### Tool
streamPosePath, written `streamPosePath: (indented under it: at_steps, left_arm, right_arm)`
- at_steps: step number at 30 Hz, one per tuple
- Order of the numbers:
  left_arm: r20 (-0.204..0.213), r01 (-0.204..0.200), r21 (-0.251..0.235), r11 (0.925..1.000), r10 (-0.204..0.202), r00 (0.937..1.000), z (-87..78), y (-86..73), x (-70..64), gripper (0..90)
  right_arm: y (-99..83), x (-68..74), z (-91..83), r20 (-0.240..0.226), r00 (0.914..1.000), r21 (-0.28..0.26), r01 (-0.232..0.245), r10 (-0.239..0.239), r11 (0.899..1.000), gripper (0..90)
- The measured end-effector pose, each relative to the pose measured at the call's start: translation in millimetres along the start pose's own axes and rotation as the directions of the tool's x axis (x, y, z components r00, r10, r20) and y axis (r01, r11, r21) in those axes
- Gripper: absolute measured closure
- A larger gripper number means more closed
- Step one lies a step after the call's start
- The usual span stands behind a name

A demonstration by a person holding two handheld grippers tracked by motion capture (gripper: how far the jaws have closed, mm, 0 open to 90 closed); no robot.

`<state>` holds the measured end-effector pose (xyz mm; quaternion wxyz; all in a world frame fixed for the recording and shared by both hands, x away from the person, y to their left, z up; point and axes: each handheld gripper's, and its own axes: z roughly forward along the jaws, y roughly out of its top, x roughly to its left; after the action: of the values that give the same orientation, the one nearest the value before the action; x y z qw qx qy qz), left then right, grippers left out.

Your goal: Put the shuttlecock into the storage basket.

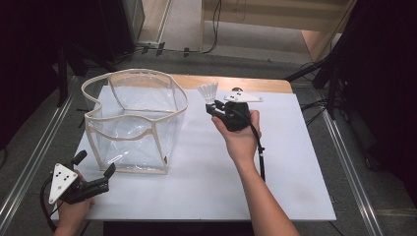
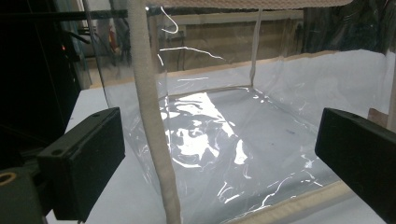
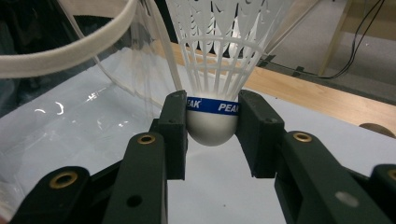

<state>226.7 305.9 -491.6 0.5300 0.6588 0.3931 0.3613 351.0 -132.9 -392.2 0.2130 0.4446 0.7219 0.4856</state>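
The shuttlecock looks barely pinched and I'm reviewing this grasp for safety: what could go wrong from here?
1. The right claw grips the shuttlecock only on its rounded cork, so it may slip or squirt out.
2. The bag is soft, clear plastic with a wavy rim; the feathers could catch on it and tip the bag.
3. The left claw is open and apart from the bag, so nothing steadies it.

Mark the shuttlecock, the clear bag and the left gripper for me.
shuttlecock (image 3: 211, 123), right gripper view, on its white cork head between the jaws.
clear bag (image 1: 133, 123), high view, on its front plastic wall.
left gripper (image 1: 94, 167), high view, midway between its open fingertips.
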Motion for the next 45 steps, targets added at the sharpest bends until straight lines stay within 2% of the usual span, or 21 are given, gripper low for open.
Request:
streamPosePath:
  at_steps: [21,45]
  left_arm:
    - [0.001,0.001,-0.002,1.0,-0.001,1.0,0.1,0.0,-0.4,2.3]
    - [0.002,-0.003,-0.001,1.0,0.003,1.0,0.0,0.0,-0.4,2.3]
  right_arm:
    - [14.9,5.0,-8.7,-0.007,0.9997,-0.068,0.023,-0.023,0.997,62.2]
    - [30.0,12.8,-13.5,-0.02,0.9983,-0.113,0.052,-0.054,0.992,62.2]
